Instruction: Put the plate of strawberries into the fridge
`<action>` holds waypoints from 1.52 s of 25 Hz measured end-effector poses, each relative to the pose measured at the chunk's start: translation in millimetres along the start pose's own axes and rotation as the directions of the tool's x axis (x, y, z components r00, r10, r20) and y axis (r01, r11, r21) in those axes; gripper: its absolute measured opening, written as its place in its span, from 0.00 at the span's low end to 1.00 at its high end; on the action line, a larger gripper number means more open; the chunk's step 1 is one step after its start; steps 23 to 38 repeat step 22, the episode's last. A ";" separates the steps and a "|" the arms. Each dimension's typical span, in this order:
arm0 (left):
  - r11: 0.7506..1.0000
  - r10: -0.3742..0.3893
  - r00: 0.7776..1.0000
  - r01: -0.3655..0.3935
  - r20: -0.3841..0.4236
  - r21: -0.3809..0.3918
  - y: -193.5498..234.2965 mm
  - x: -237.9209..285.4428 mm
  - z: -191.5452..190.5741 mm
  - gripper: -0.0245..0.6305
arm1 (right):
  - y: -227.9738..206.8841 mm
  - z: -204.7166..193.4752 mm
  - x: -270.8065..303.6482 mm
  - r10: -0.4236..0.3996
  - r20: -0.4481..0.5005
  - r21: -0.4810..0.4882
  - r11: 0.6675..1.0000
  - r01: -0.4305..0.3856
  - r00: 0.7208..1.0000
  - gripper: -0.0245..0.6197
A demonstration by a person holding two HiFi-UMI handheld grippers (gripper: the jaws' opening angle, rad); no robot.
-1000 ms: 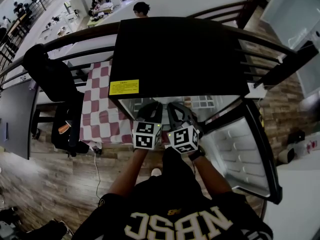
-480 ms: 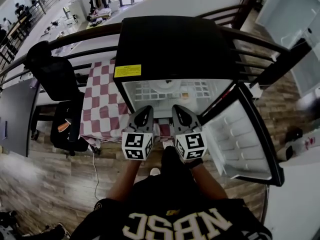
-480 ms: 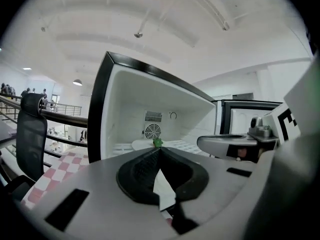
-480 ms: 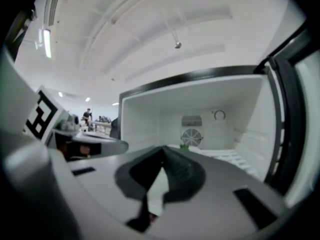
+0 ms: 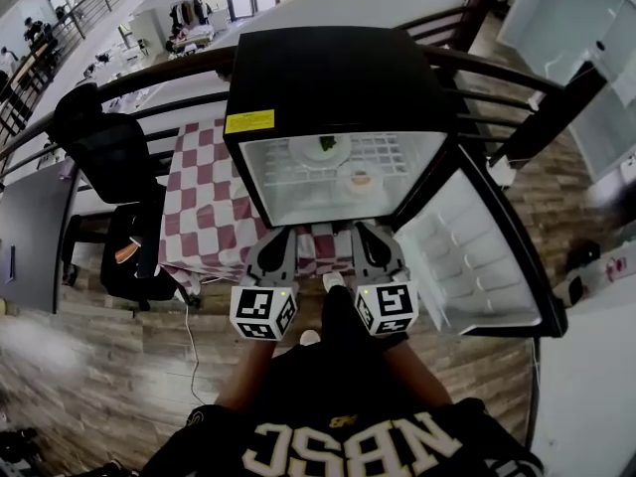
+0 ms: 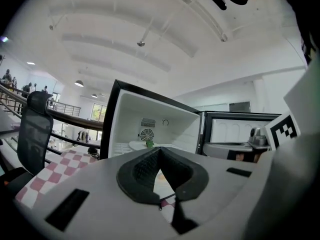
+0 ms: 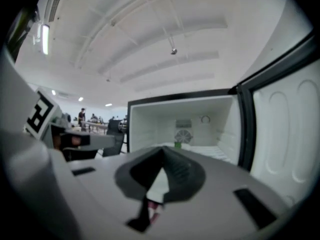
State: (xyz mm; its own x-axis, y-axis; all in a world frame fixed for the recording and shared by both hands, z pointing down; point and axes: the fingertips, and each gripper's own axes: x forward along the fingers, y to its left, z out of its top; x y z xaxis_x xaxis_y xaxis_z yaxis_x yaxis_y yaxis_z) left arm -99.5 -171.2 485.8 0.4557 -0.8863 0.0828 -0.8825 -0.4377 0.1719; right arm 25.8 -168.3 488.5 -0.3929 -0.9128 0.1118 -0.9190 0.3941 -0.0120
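The white plate of strawberries (image 5: 323, 147) rests on the upper wire shelf inside the open fridge (image 5: 338, 78). One green stalk shows on it. In the left gripper view the plate (image 6: 140, 145) lies far ahead; in the right gripper view the plate (image 7: 170, 146) sits mid-shelf. My left gripper (image 5: 281, 238) hangs in front of the fridge, below its opening. Its jaws are closing the last bit and meet with nothing between them. Beside it, my right gripper (image 5: 366, 235) is shut and empty.
A small cup (image 5: 360, 180) stands on the shelf right of the plate. The fridge door (image 5: 467, 256) is swung wide to the right. A red-and-white checked cloth (image 5: 204, 207) and a black chair (image 5: 99, 147) stand at the left. A dark railing runs behind.
Both grippers have drawn back out of the fridge opening toward the person. The left jaws have shut. The shelf with the plate now shows.
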 end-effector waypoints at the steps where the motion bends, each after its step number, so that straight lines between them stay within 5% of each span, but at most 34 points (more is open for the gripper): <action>1: 1.000 0.001 1.000 -0.001 0.000 0.005 -1.3 -4.5 -0.3 0.07 | -1.2 -2.4 -5.7 -0.007 -0.005 0.002 1.000 0.007 1.000 0.07; 13: 0.999 0.024 1.000 -0.025 0.016 0.037 -11.2 -42.1 1.9 0.07 | 2.9 -6.0 -51.3 -0.034 -0.007 -0.001 0.999 0.034 0.999 0.07; 38: 1.000 0.031 1.000 -0.031 -0.003 0.007 -10.3 -55.8 -0.6 0.07 | 0.5 -6.8 -57.5 -0.034 0.000 -0.003 0.999 0.034 0.999 0.07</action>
